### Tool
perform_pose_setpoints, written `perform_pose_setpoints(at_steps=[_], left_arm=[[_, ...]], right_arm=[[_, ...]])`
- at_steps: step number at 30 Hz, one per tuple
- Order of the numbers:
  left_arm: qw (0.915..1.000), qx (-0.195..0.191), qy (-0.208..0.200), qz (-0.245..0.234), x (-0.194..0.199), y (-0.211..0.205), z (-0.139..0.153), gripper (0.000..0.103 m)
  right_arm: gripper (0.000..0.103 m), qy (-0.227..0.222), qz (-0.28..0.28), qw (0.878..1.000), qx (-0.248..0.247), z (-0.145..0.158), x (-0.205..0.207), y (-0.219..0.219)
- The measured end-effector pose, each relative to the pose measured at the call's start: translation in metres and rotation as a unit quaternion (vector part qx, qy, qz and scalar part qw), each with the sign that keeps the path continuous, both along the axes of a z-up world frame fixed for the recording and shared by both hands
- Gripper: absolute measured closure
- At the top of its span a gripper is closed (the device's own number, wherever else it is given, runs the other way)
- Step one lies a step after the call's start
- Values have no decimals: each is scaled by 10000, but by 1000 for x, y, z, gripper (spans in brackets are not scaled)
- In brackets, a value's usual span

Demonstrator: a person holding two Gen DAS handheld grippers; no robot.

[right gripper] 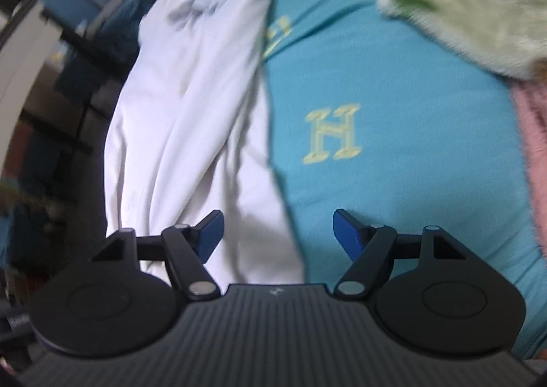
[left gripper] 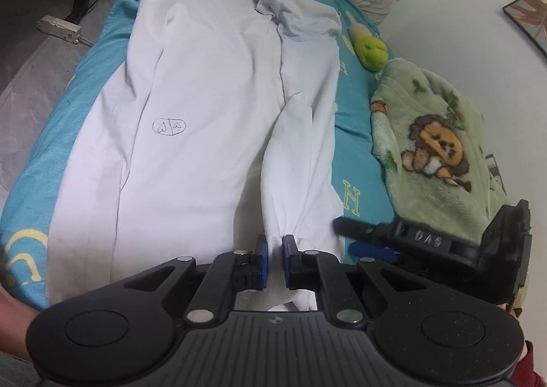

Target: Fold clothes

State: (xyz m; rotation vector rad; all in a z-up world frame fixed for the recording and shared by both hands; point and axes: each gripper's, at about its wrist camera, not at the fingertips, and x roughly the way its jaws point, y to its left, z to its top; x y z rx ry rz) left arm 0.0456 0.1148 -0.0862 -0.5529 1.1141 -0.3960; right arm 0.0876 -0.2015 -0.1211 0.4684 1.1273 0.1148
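From the left wrist, the left gripper (left gripper: 274, 252) pinches a bunched fold of the white collared shirt (left gripper: 205, 106), which lies spread along the turquoise bedsheet (left gripper: 355, 134); a green lion-print blanket (left gripper: 430, 147) sits to the right, with the right gripper (left gripper: 362, 236) near the shirt's lower edge. From the right wrist, the right gripper (right gripper: 275, 233) hangs spread wide, holding nothing, over the shirt's (right gripper: 191, 113) edge and the bedsheet (right gripper: 393, 113); this view is blurred.

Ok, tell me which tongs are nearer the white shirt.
Left. The left tongs are shut on a fold of the white shirt. The right tongs hang open over the shirt's edge and the blue bedsheet, gripping nothing.
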Motion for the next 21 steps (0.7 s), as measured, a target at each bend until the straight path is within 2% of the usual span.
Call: perform_pose_setpoints(at_steps=[2, 4, 5, 9, 11, 14, 17, 21], left_arm=[[10000, -51, -6, -34, 1, -2, -1, 93], [9999, -121, -24, -91, 2, -7, -2, 93], [9997, -201, -56, -124, 2, -8, -2, 95], [9952, -869, -185, -415, -1, -8, 2, 95], [9935, -925, -186, -634, -2, -16, 2, 95], [9921, -778, -132, -975, -5, -33, -2, 95], [9907, -295, -55, -1330, -8, -53, -9, 95], [9910, -56, -203, -1321, -10, -56, -6, 91]], right_arm=[[31, 118, 343, 9993, -125, -4, 2, 17], [64, 125, 634, 9972, -366, -3, 2, 31], [90, 129, 724, 9964, -431, -1, 2, 35], [95, 48, 383, 9987, -341, 13, -4, 21], [95, 18, 225, 9992, -327, 17, -7, 13], [95, 33, 111, 9992, -385, 18, -12, 6], [95, 48, -3, 9990, -444, 19, -17, -1], [95, 68, -155, 9985, -522, 20, -23, -9]])
